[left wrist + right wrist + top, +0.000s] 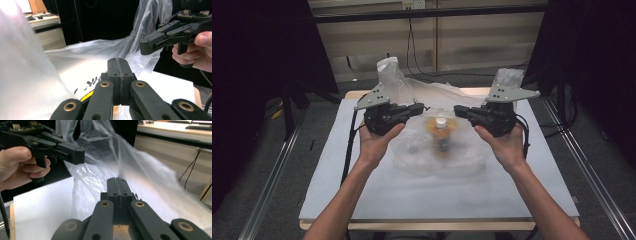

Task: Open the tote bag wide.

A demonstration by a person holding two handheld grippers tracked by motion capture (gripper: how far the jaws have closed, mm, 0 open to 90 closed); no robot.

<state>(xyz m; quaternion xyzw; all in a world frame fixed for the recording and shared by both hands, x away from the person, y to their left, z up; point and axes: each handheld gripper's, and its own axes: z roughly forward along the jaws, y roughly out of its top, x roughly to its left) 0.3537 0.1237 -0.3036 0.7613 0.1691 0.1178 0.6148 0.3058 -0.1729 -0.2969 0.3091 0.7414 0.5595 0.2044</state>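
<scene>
Facing inward, left gripper [421,107], right gripper [458,110], jaws closed, above plastic bag [412,150]

You hold black grippers [419,109] [460,111] with grey plates over a clear plastic bag [437,145]; mid-frame, its orange bottle [441,134] has a white cap, on a white table [412,195].

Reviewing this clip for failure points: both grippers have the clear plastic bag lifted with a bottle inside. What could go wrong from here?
1. The left gripper and right gripper, jaws shut, each seem to pinch only thin film of the plastic bag; it could slip or tear.
2. The bottle looks blurred, perhaps swinging inside; it might tip or drop toward the table.
3. If the grippers pull apart unevenly, the bag mouth may collapse.
</scene>
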